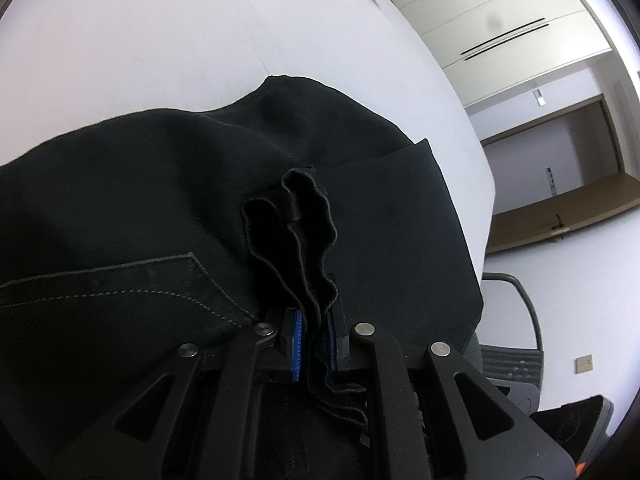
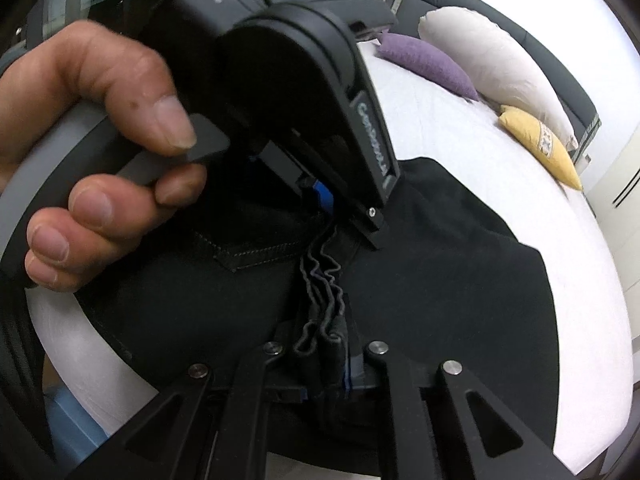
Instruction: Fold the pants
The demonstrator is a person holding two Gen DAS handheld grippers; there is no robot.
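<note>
Black pants (image 1: 132, 208) spread over a white bed sheet (image 1: 132, 48), matte dark fabric with soft creases and a raised hump toward the far end. Stitched patch pocket (image 1: 120, 280) showing pale thread along its angled corner, on the pants just left of the pinched edge. Wavy, bunched hem or waistband edge (image 1: 308, 240), several layers thick, rising from the pants into the left gripper (image 1: 316, 344). Jaws there nearly closed, blue pads (image 1: 296, 344) pressed on either side of the layered cloth. Seen from the right wrist: right gripper (image 2: 336, 368) likewise clamped onto the same rippled fabric edge (image 2: 320, 292), jaws drawn almost together with only the cloth between them. Facing it from just beyond that edge, the left gripper (image 2: 332, 208) with its black housing, tips down on the same fold, held by a bare hand (image 2: 88, 128) wrapped around the grey handle. Pocket (image 2: 248, 256) on the pants immediately left of the pinched ridge. Past the pants, at the head of the bed: a purple cushion (image 2: 428, 64), a white pillow (image 2: 492, 60) and a yellow cushion (image 2: 540, 144) against a dark headboard (image 2: 560, 64). Beyond the pants in the left view, white cupboards (image 1: 500, 20) and a chair (image 1: 516, 320) beside the bed.
</note>
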